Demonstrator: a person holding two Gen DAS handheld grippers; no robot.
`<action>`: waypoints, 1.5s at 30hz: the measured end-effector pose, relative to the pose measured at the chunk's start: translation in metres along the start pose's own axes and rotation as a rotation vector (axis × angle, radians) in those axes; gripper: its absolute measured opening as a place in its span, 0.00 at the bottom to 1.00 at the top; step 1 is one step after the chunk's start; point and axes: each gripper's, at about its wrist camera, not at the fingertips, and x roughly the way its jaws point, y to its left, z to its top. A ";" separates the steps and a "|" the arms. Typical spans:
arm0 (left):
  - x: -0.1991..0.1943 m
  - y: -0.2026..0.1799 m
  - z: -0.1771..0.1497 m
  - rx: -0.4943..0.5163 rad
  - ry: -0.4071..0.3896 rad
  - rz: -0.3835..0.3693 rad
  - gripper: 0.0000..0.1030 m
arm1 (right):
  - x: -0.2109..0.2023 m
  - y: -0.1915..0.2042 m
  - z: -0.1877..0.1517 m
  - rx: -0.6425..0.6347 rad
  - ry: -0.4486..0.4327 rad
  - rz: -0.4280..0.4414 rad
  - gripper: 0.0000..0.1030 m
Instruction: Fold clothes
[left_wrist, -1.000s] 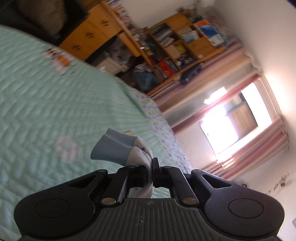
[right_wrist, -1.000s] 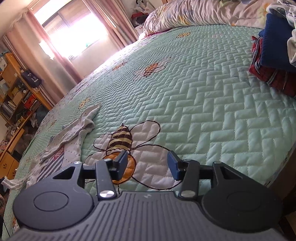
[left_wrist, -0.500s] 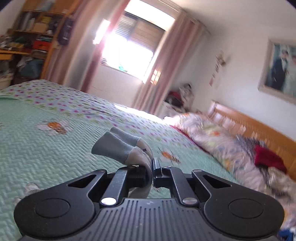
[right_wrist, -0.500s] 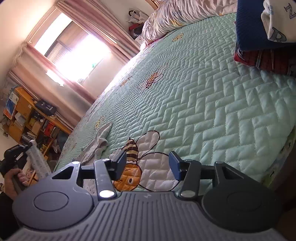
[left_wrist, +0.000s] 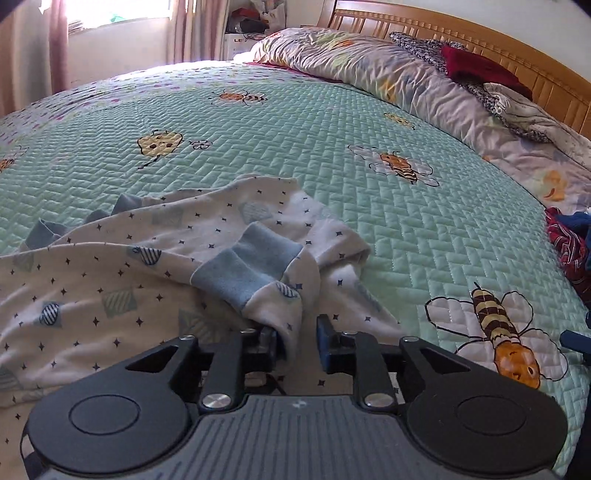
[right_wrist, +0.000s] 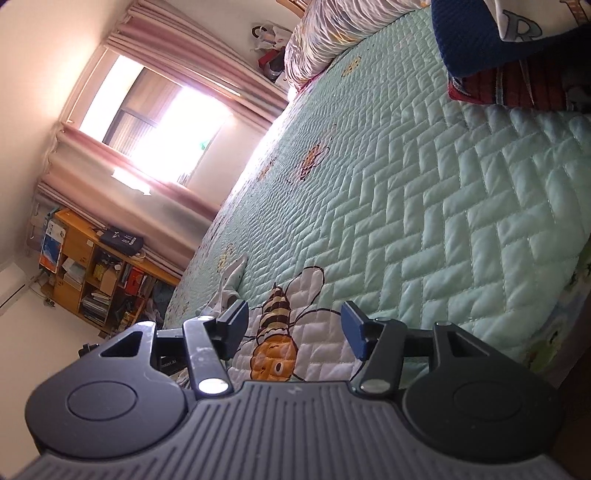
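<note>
A white baby garment (left_wrist: 147, 258) with small dark stars and blue cuffs lies crumpled on the green quilted bedspread (left_wrist: 332, 129). One sleeve end with a blue cuff (left_wrist: 243, 269) is folded over onto the garment's body. My left gripper (left_wrist: 297, 339) is opening: the sleeve's white end still sits between the jaws against the left pad, with a gap on the right side. My right gripper (right_wrist: 293, 325) hovers open over a bee print (right_wrist: 275, 343), nothing between its fingers. The garment's edge (right_wrist: 231, 284) shows beyond its left finger.
A stack of folded clothes, navy on red (right_wrist: 480, 37), sits on the bed to the right, also glimpsed as a red and blue pile (left_wrist: 569, 243). A rumpled duvet (left_wrist: 406, 74) and loose clothes lie along the wooden headboard (left_wrist: 480, 37). A bookshelf (right_wrist: 92, 273) stands past the bed.
The left gripper swung round from facing the shelves and window to facing the bed, carried the sleeve down onto the garment, and its jaws parted. The right gripper rolled and widened slightly.
</note>
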 end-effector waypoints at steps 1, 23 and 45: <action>-0.002 -0.003 -0.001 0.016 -0.003 0.001 0.39 | 0.000 0.000 0.000 0.001 -0.001 0.000 0.56; -0.043 -0.091 -0.036 0.733 -0.036 0.264 0.77 | -0.006 -0.011 -0.003 0.065 0.007 0.013 0.57; -0.245 0.193 -0.193 -0.734 -0.429 0.154 0.81 | 0.175 0.260 -0.112 -0.690 0.465 0.298 0.57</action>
